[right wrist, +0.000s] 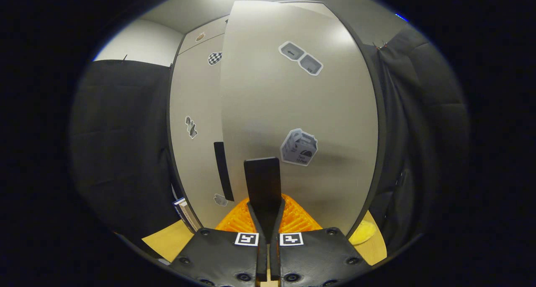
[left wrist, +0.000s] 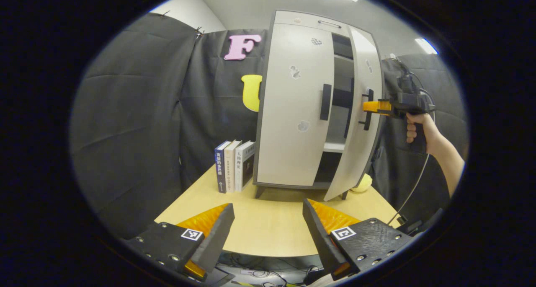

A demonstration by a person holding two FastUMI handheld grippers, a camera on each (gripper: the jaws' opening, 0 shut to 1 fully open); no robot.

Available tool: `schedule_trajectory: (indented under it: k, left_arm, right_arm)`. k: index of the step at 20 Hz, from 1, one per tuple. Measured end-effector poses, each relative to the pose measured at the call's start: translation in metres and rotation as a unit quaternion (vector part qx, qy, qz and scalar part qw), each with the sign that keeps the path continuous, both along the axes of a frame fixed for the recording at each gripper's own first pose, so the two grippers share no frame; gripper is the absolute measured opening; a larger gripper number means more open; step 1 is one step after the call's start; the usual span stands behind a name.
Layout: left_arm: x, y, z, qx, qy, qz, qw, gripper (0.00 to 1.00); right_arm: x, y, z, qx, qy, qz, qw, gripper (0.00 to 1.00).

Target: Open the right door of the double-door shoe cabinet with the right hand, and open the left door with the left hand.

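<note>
The right gripper (right wrist: 266, 213) is clamped on the right door's handle (right wrist: 262, 182) to swing it off the shoe cabinet (left wrist: 293, 102), while the left gripper (left wrist: 268, 224) waits before it, fingers spread.

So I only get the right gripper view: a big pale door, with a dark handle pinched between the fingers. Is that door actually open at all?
Observer: Yes. In the left gripper view the right door stands ajar, and a shelf shows in the gap.
Operator: And the other door?
Observer: The left door looks shut, and nothing touches the left handle.
Operator: Where is the other gripper, then?
Observer: The left gripper hangs open above the table, short of the cabinet.
</note>
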State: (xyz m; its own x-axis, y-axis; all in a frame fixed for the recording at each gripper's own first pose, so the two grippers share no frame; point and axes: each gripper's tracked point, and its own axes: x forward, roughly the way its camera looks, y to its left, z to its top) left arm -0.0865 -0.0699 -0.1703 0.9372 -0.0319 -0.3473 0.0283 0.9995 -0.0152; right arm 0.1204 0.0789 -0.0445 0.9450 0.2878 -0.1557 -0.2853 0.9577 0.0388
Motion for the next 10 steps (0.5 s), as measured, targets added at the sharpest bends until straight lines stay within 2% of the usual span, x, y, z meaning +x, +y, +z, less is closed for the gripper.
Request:
schedule_trajectory:
  k: [10]
  left_arm:
    - [0.012,-0.015,-0.002,-0.003,-0.001,-0.025,1.000,0.94]
  right_arm:
    - [-0.015,-0.014,0.000,0.003,0.005,-0.010,1.000,0.05]
